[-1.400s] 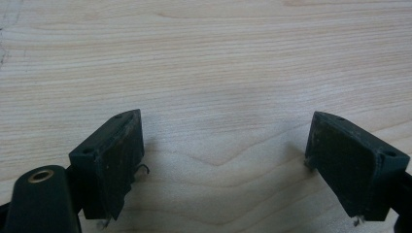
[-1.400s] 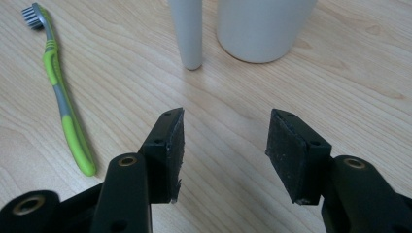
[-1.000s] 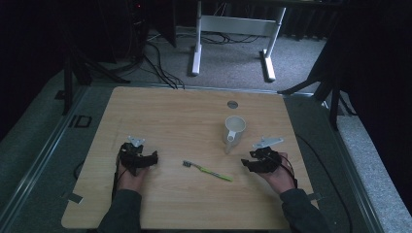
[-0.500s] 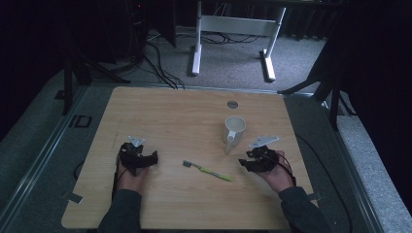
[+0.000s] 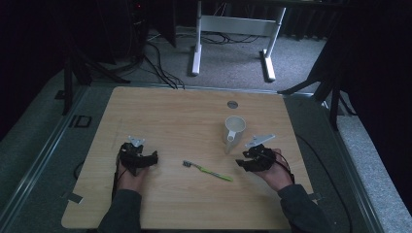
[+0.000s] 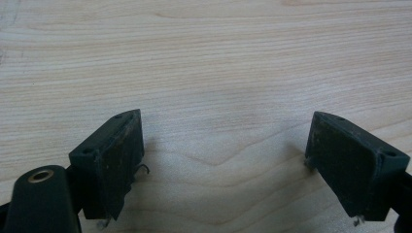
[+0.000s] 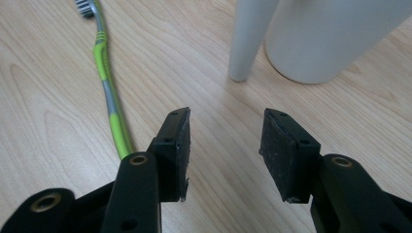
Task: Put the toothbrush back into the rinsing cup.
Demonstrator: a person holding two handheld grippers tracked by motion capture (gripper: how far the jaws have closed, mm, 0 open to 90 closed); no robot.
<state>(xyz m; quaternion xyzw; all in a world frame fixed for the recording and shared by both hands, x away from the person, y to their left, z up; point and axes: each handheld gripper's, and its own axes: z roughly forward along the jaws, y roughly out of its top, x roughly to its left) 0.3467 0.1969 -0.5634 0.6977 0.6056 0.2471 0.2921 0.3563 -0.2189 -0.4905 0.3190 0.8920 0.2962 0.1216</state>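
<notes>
Trouble is likeliest at the right gripper [image 7: 226, 153], whose jaws, parted around bare wood, have just been closing while it sits near the toothbrush [image 5: 208, 170] lying mid-table and the white mug [image 5: 234, 129] standing just beyond. A careless sweep toward the brush could nudge the mug's handle or skid the thin brush away. The left gripper [image 6: 223, 165] rests spread wide over bare table [image 5: 160, 116].

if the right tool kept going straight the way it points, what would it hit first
Most likely the white mug's handle, which stands just ahead of the right tool and its empty gap. The green toothbrush lies off to one side, though depth is uncertain.
</notes>
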